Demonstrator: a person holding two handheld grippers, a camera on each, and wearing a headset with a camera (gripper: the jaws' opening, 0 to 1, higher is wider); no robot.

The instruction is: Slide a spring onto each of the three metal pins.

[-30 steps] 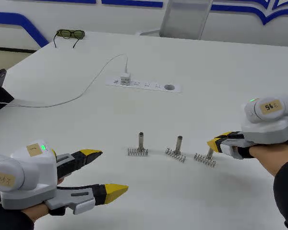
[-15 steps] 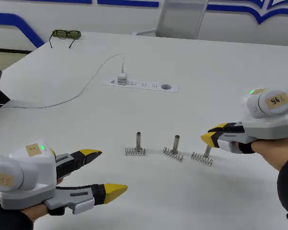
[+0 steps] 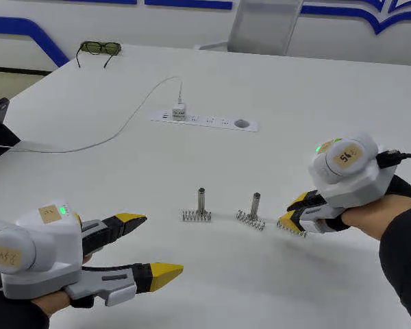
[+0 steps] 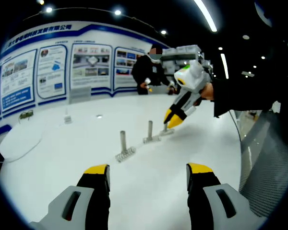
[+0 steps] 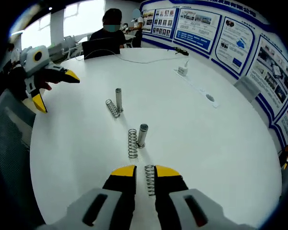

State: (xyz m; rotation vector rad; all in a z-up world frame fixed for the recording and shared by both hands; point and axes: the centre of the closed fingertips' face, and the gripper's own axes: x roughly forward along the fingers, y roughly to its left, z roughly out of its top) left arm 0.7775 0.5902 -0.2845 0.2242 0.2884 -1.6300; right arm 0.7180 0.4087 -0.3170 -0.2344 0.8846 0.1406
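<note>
On the white surface [image 3: 281, 89], at the lower left of the head view, the left hand-held gripper [image 3: 161, 245] hovers released. Its yellow-tipped jaws are wide apart, hold nothing, and are well apart from the work.

Toward the middle, the left pin [image 3: 201, 199] stands upright, with the left spring [image 3: 196, 216] lying on its side at its foot. Just to the right, the middle pin [image 3: 255, 203] stands the same way, with the middle spring [image 3: 250, 220] flat against its base. Neither pin carries a spring yet.

Further right, the right spring [image 5: 150, 179] lies flat on the surface, and the right hand-held gripper [image 3: 288, 212] is low over it. The right gripper view shows its jaws close together on either side of the coil. A sliver of surface shows between one jaw and the spring, so it is not yet clenched.

A second ago this hand-held gripper was higher and further right, and the right pin stood in plain sight in front of its tips. It has since dropped and swung inward, and the head view now hides that pin behind it. The left hand-held gripper, the other two pins and their springs have not shifted. This looks like the start of the first pick-up, with all three springs still to be fitted.
</note>
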